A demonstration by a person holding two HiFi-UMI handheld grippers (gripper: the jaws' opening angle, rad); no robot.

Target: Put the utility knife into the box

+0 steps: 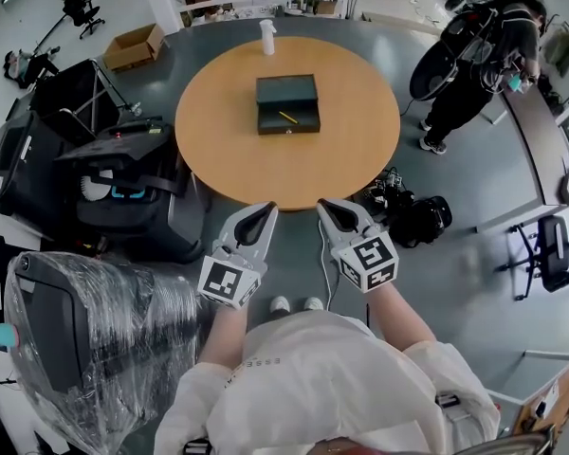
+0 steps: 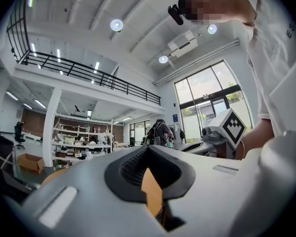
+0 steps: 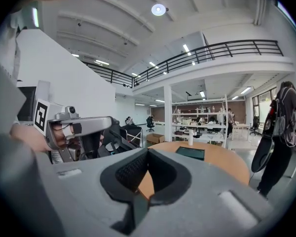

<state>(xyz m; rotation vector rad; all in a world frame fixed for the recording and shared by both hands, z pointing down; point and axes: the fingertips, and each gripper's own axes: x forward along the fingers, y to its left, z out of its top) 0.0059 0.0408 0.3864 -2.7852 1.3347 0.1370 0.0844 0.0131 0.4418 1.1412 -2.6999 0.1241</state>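
Note:
A dark box (image 1: 287, 103) sits at the middle of the round wooden table (image 1: 218, 150). The yellow utility knife (image 1: 288, 117) lies on the box's nearer half; I cannot tell whether it rests inside. Both grippers hover side by side in front of the person, short of the table's near edge. My left gripper (image 1: 268, 209) and my right gripper (image 1: 322, 205) are both shut with nothing held. The right gripper view shows the box (image 3: 190, 153) far ahead, past the closed jaws of the right gripper (image 3: 148, 154). In the left gripper view only a sliver of table shows beyond the left gripper (image 2: 149, 154).
A white spray bottle (image 1: 267, 36) stands at the table's far edge. Black cases (image 1: 123, 188) and a plastic-wrapped chair (image 1: 85, 339) crowd the left. Black bags (image 1: 412, 216) lie on the floor to the right of the table. A person (image 1: 484, 55) stands at the far right.

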